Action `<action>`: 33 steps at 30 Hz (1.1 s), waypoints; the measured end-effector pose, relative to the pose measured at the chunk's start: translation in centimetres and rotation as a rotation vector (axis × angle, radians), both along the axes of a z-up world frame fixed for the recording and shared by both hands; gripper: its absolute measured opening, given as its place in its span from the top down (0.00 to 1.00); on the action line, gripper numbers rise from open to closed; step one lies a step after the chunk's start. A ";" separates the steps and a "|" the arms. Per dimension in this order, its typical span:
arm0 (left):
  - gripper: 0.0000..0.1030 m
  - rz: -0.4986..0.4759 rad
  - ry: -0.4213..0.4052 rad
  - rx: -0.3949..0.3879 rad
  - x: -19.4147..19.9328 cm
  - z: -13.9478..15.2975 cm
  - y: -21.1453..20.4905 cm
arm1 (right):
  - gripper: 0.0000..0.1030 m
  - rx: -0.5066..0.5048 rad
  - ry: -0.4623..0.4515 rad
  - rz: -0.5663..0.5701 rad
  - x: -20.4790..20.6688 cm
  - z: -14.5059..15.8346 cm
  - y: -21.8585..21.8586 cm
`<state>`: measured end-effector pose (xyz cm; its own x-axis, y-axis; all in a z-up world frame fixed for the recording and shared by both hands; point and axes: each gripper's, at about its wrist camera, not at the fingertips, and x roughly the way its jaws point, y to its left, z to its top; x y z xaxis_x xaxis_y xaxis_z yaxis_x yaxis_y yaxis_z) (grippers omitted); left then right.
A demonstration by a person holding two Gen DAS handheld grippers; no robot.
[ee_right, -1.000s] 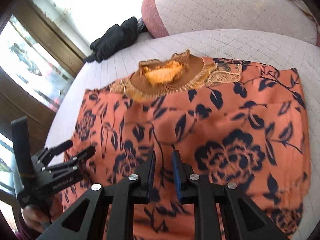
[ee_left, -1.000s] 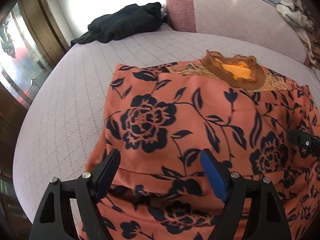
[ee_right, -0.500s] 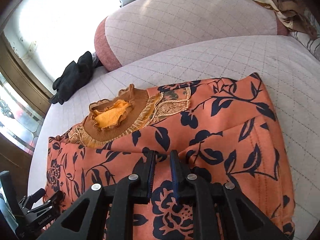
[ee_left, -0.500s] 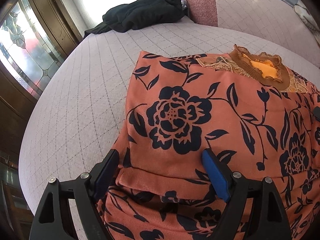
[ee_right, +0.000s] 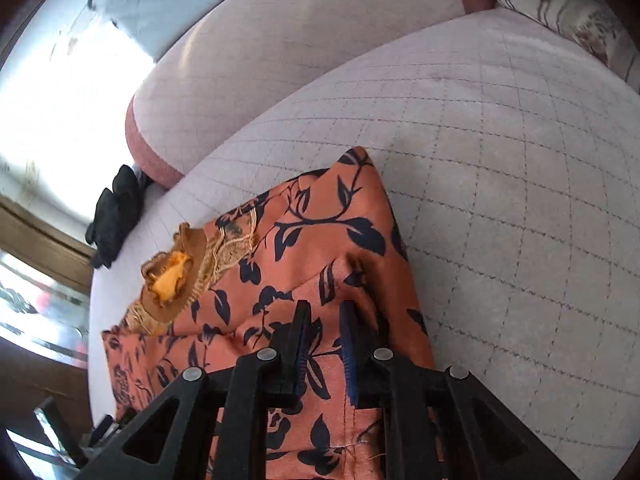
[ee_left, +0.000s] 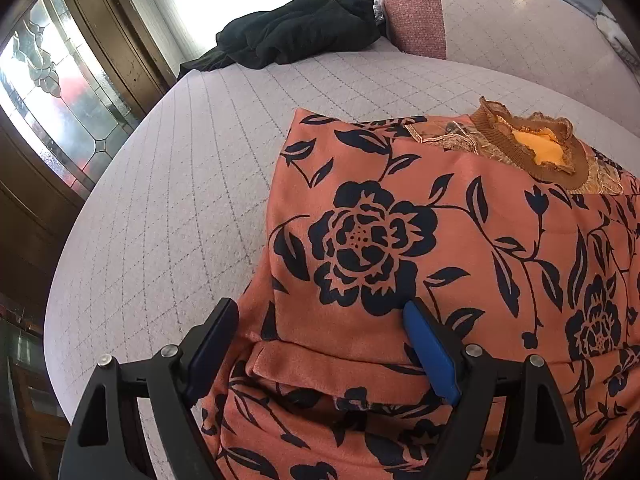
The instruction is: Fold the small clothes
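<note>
An orange garment with a dark floral print [ee_left: 460, 248] lies spread on the quilted lilac bed [ee_left: 180, 184], its brown ruffled collar [ee_left: 536, 148] at the far side. My left gripper [ee_left: 320, 316] is open, its fingers straddling the near left part of the cloth above a folded sleeve edge [ee_left: 332, 368]. In the right wrist view the garment [ee_right: 312, 248] runs away to the left, collar [ee_right: 172, 276] far left. My right gripper [ee_right: 326, 328] hangs over the garment's right edge, jaws nearly closed with a narrow gap and no cloth visibly pinched.
A black garment [ee_left: 296, 32] lies at the bed's far end beside a pink-ended bolster [ee_left: 416, 8]. Wooden doors with leaded glass [ee_left: 52, 92] stand left. The bolster [ee_right: 248, 80] and patterned bedding [ee_right: 580, 20] show in the right wrist view.
Both grippers have shifted outward: the left toward the garment's left edge, the right swinging to its right edge and rolling. The left gripper stays open, the right nearly shut.
</note>
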<state>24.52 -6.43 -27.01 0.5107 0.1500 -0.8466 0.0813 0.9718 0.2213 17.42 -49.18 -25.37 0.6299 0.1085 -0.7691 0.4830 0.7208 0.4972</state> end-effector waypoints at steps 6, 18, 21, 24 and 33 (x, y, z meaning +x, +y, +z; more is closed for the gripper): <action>0.18 -0.004 -0.048 -0.013 -0.2 0.6 -0.3 | 0.80 -0.037 -0.042 0.101 0.1 2.0 2.3; 0.18 -0.059 -0.051 -0.005 -0.5 0.3 -2.3 | 0.80 -0.043 0.052 0.143 -0.7 0.6 2.7; 0.18 -0.096 -0.045 0.008 -1.0 0.1 -3.2 | 0.80 0.032 0.055 0.210 -1.3 0.4 4.3; 0.18 -0.113 -0.040 0.030 -1.3 -0.2 -3.8 | 0.80 0.040 0.085 0.264 -2.2 0.4 6.0; 0.17 -0.125 -0.043 -0.030 -2.6 0.8 -2.9 | 0.79 -0.011 0.110 0.248 -5.6 0.8 7.1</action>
<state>21.96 -9.33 -26.25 0.5595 0.0583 -0.8268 0.1932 0.9609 0.1985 11.80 -42.11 -24.61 0.4973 0.2402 -0.8337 0.3415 0.8291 0.4426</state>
